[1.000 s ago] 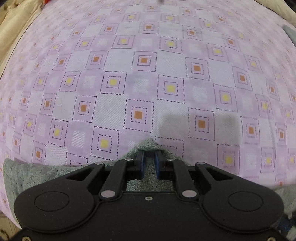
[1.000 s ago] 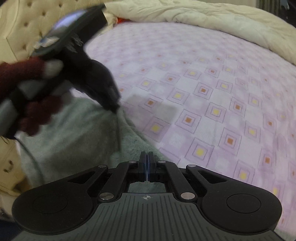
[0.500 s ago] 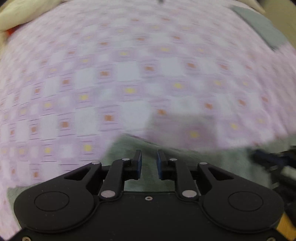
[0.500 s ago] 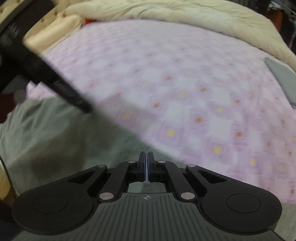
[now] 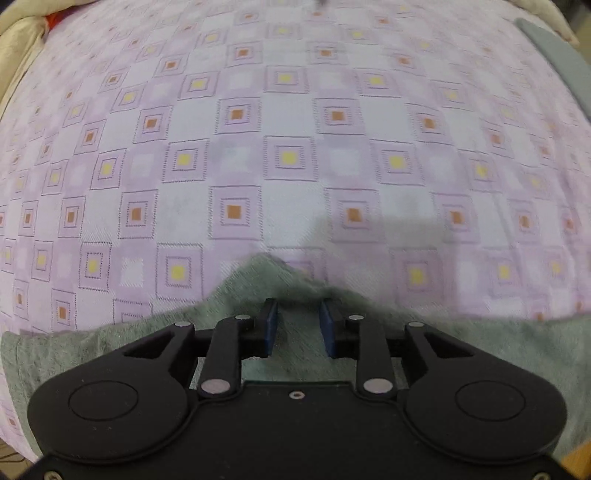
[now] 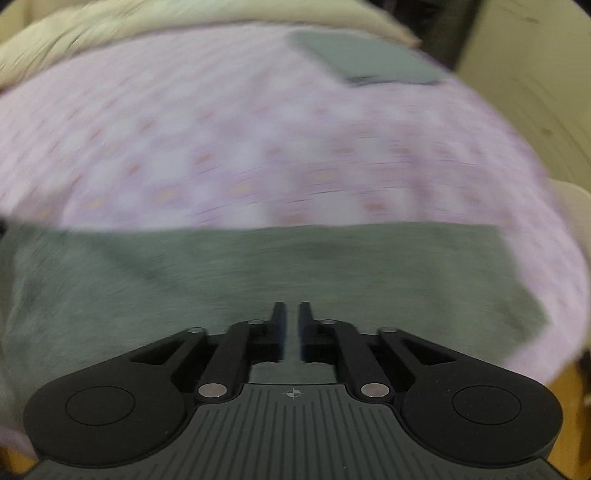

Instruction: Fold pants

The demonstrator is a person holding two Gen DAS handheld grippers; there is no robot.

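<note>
Grey-green pants lie along the near edge of a bed with a lilac checked sheet. In the left wrist view a raised fold of the pants peaks just ahead of my left gripper. Its jaws are opening, with cloth lying under the gap and the pads clear of it. In the blurred right wrist view the pants spread as a flat band across the sheet. My right gripper hangs over them, its jaws opening with a narrow gap and nothing pinched between them.
A folded grey garment lies at the far right of the bed, also seen as the grey garment in the left wrist view. A cream quilt is bunched along the far side. A pale wall or furniture panel stands at right.
The left gripper's jaws have spread apart over the pants fold. The right gripper swung to the right, away from the left gripper, and its shut jaws have parted.
</note>
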